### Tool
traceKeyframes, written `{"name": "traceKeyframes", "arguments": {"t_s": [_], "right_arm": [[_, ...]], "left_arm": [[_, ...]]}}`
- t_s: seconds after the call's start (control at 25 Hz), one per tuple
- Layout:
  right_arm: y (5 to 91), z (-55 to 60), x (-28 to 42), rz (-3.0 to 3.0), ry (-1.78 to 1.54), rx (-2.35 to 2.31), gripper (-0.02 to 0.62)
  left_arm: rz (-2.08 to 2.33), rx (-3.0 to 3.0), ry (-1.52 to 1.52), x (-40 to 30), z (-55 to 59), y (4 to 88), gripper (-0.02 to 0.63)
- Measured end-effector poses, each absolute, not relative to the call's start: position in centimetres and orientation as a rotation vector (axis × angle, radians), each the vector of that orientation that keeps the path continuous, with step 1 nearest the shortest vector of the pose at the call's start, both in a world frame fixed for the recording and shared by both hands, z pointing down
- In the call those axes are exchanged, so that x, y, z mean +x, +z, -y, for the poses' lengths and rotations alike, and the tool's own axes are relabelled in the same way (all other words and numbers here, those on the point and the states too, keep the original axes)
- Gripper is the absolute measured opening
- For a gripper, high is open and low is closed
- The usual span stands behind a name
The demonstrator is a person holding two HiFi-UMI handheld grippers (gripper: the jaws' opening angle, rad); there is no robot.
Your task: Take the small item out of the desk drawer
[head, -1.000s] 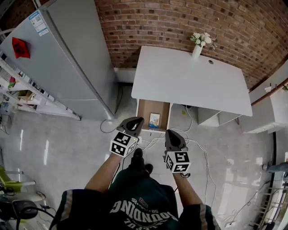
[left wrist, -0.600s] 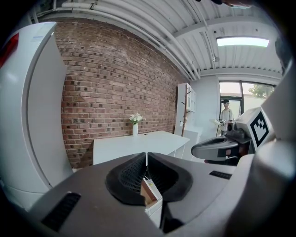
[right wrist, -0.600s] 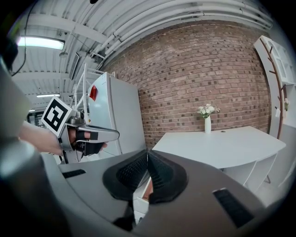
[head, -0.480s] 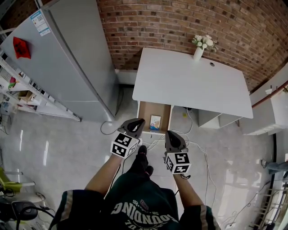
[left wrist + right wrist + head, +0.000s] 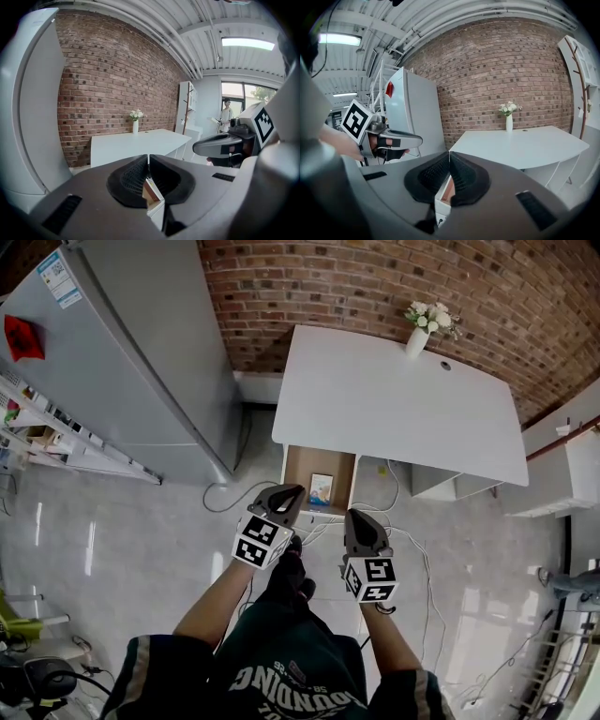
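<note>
The white desk (image 5: 394, 404) stands against the brick wall, its wooden drawer (image 5: 298, 474) pulled open at the front left. A small blue and white item (image 5: 321, 489) lies inside the drawer. My left gripper (image 5: 284, 496) hovers just in front of the drawer's front edge, jaws shut and empty. My right gripper (image 5: 360, 522) is beside it to the right, also shut with nothing in it. In the left gripper view the closed jaws (image 5: 148, 161) point at the desk (image 5: 136, 143); in the right gripper view the closed jaws (image 5: 449, 159) point at the drawer's corner (image 5: 444, 197).
A grey fridge (image 5: 141, 362) stands left of the desk. A vase of white flowers (image 5: 419, 334) sits at the desk's back edge. Cables (image 5: 403, 521) trail over the floor under and in front of the desk. A white cabinet (image 5: 572, 474) is at the right. A person (image 5: 227, 112) stands far off.
The head view has shifted slightly toward the desk, so the drawer sits a little nearer the grippers. Both grippers keep their places and stay shut.
</note>
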State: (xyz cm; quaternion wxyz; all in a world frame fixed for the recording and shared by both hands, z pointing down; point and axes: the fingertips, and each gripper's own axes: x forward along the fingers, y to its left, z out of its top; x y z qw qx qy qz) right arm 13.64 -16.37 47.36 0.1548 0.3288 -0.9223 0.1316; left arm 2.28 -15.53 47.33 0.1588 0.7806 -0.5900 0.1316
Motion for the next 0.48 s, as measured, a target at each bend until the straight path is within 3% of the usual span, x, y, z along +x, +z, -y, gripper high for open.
{"name": "traceKeyframes", "arguments": {"t_s": [0.48], "right_arm": [[50.3,18.7,12.2,2.591,0.455,0.940,0.025]], "left_arm": [[1.638,2.192,0.388,1.4,18.4,50.3,0.025]]}}
